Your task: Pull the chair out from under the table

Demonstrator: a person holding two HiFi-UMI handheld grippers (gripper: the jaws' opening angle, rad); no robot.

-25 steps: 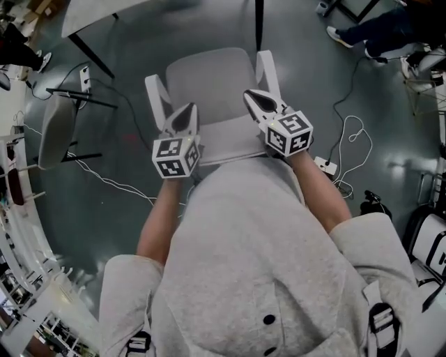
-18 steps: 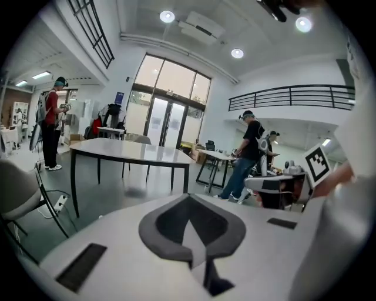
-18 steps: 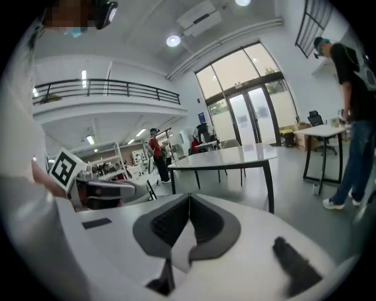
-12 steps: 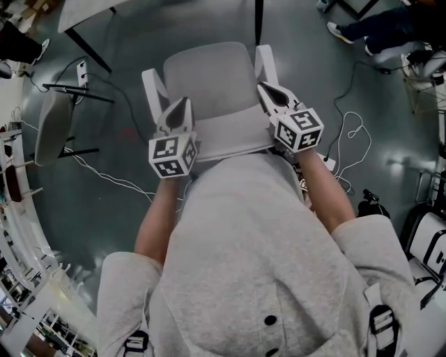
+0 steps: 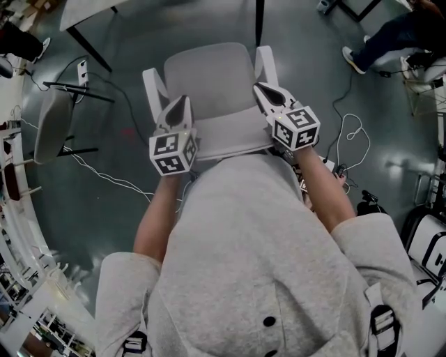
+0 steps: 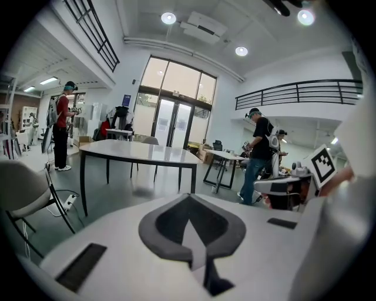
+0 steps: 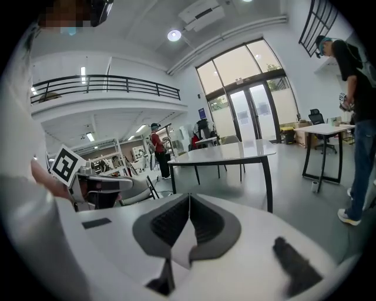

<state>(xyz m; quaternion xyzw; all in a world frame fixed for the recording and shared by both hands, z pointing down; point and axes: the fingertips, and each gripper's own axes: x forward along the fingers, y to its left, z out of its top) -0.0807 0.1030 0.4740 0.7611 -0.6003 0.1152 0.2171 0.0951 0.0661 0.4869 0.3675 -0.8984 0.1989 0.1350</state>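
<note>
Nearest me, just beyond my grey sweatshirt (image 5: pixel 258 251), stands the chair (image 5: pixel 209 77), its backrest toward me and its seat pointing away. My left gripper (image 5: pixel 182 104) hangs over the chair's left side, where the backrest meets the left armrest, and its jaws are pressed together with nothing between them. My right gripper (image 5: pixel 259 89) sits over the chair's right armrest, its jaws likewise closed on nothing. I cannot tell whether either gripper touches the chair. The chair's 2 armrests and whole seat show in the open, under no tabletop. Beyond the chair's front and off to its left is a corner of the pale table (image 5: pixel 82 12), apart from the chair, and 1 dark leg (image 5: pixel 259 21) stands ahead of the right armrest. Left of the chair is a second chair (image 5: pixel 54 129), white cables (image 5: pixel 352 132) trail over the floor to its right, and far past its right side a person's legs (image 5: pixel 380 38) show
</note>
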